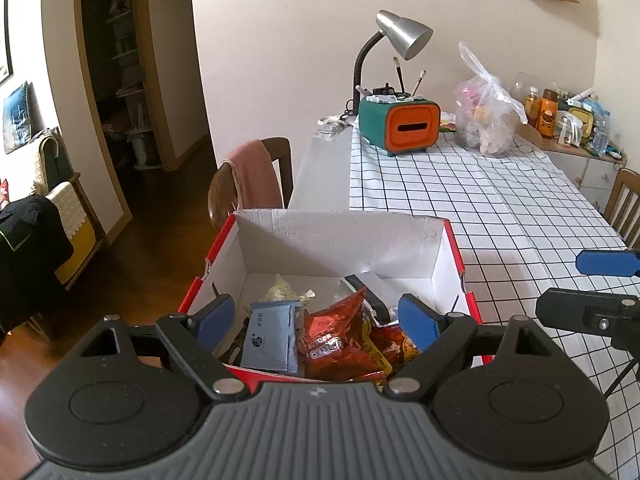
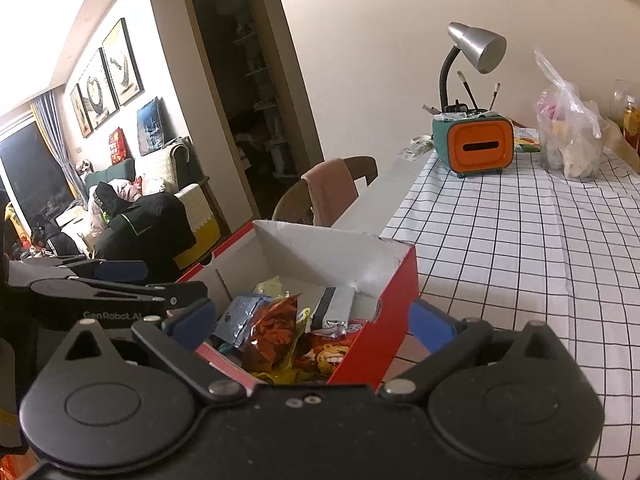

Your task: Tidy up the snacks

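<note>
A red cardboard box with a white inside stands at the near left edge of the table; it also shows in the right wrist view. Inside lie a light blue packet, an orange-red snack bag, a pale crumpled wrapper and a grey-black packet. My left gripper is open and empty, just above the box's near side. My right gripper is open and empty, straddling the box's near right corner. The right gripper also shows in the left wrist view.
A checked tablecloth covers the table. At its far end stand a teal and orange holder, a desk lamp and a clear plastic bag. A chair with a pink cloth stands left of the table.
</note>
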Available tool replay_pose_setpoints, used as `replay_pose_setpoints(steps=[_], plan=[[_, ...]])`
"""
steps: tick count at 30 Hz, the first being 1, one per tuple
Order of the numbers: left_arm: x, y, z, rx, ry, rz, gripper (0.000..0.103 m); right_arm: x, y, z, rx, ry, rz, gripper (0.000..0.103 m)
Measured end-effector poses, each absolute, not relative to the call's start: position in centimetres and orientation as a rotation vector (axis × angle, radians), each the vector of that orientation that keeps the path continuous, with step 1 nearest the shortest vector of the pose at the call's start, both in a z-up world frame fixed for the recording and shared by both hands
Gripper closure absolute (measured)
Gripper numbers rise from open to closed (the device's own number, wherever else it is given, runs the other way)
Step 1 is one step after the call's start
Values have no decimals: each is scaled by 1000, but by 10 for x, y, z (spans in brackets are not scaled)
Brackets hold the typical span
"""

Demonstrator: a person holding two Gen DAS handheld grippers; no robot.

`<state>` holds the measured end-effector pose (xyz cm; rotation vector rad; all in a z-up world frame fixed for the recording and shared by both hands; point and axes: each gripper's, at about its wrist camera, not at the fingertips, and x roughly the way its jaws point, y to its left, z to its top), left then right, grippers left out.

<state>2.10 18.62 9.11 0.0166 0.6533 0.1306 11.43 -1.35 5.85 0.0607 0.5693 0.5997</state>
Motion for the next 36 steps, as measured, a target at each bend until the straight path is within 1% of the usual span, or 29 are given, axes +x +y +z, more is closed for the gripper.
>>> replay_pose_setpoints(steps=[36], plan=[[18,171,82,50,679,80,14,111,-35,53,92,592,524,0]])
